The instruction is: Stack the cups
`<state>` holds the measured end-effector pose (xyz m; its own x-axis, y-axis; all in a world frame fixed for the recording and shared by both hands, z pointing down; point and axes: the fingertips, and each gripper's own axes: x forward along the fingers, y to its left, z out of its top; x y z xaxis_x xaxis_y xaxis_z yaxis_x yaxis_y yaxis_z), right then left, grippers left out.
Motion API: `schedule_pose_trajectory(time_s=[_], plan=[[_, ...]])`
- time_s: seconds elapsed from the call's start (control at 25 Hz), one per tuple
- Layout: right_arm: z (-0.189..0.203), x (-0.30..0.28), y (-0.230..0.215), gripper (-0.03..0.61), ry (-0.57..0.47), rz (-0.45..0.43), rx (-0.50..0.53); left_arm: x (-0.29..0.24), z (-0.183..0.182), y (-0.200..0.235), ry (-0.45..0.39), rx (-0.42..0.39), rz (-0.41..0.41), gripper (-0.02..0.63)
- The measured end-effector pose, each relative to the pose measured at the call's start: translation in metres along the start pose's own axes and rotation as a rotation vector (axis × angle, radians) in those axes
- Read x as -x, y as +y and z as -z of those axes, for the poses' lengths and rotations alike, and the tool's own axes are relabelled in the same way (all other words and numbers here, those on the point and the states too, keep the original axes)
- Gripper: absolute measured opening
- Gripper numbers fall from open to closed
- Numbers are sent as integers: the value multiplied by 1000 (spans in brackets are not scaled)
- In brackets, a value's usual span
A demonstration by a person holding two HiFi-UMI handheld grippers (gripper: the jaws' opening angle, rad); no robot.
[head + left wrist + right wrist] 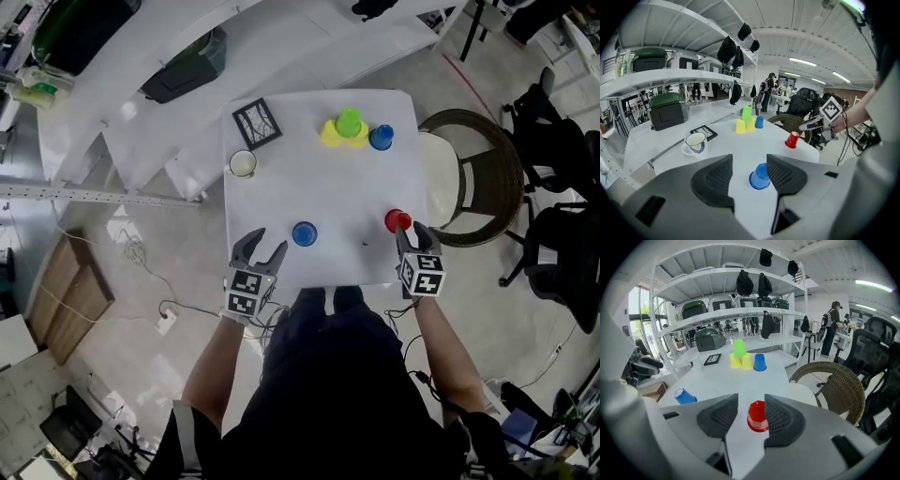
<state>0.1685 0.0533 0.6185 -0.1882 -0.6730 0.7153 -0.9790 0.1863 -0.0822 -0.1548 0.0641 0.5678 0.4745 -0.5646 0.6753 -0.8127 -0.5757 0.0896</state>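
An upturned blue cup [304, 233] [759, 177] stands near the table's front edge. It lies between the jaws of my left gripper [266, 242] [749, 164], close to the right jaw, and the jaws are open. An upturned red cup [397, 221] [758, 416] stands at the front right, between the open jaws of my right gripper [411, 231] [751, 401], with a gap at its left side. At the far side, a green cup [349, 121] [739, 348] sits on top of two yellow cups [333, 134] [740, 361], and a second blue cup [381, 138] [760, 362] stands beside them.
A white mug [243, 164] [696, 142] and a black picture frame [257, 122] [703, 132] lie at the left of the white table [319, 187]. A wicker chair [478, 178] stands at the table's right. Shelves with dark cases run along the left.
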Motion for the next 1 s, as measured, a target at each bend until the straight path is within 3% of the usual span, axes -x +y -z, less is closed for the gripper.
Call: schedule_pose_trajectory(time_s=[0.32, 0.68, 1.0], plan=[[39, -27, -8, 222, 123, 5, 65, 3, 1, 2, -1, 17, -7, 224], [58, -47, -15, 224, 193, 7, 85, 0, -3, 5, 4, 25, -7, 222], [49, -52, -8, 195, 172, -18, 170, -7, -5, 9, 6, 53, -9, 218]])
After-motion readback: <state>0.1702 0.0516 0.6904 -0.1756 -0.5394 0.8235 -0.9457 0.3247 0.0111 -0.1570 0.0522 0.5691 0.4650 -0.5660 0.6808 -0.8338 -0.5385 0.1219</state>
